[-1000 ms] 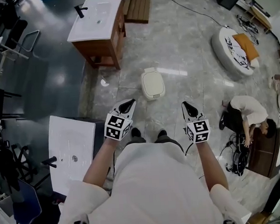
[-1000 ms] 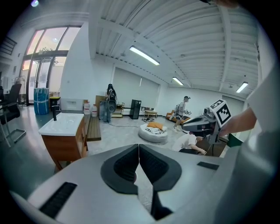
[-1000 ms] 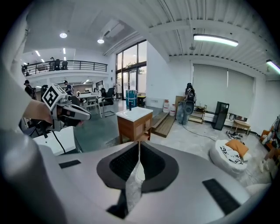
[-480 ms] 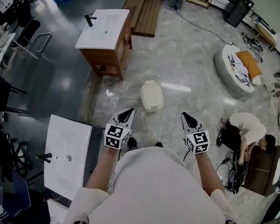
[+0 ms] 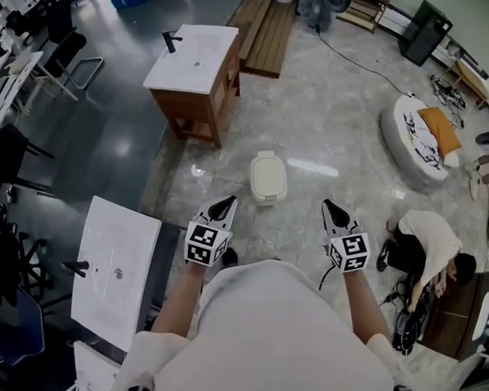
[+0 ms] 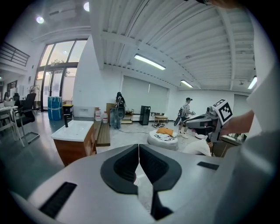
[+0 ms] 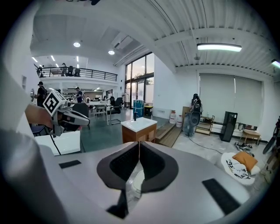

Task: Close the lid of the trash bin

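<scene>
Trash bin [image 5: 268, 177] is recorded standing on the glossy, grey-veined stone floor [image 5: 338, 102], just ahead of the person's feet and well apart from both grippers. The body is smooth cream plastic, seen from above as a rounded rectangle with soft corners. Its long axis runs away from the person, almost straight up the head view. The lid is seen lying flat on the body, with no gap visible at the rim. Left gripper [image 5: 222, 206]: grey tapered shell, dark ribbed pads pressed together, nothing held between them. Right gripper [image 5: 335, 211]: same build, pads likewise met and empty. Both are held in the air, pointed forward and downward. A wooden cabinet [image 5: 195, 61] with a white basin top is noted beyond the bin, to its left.
</scene>
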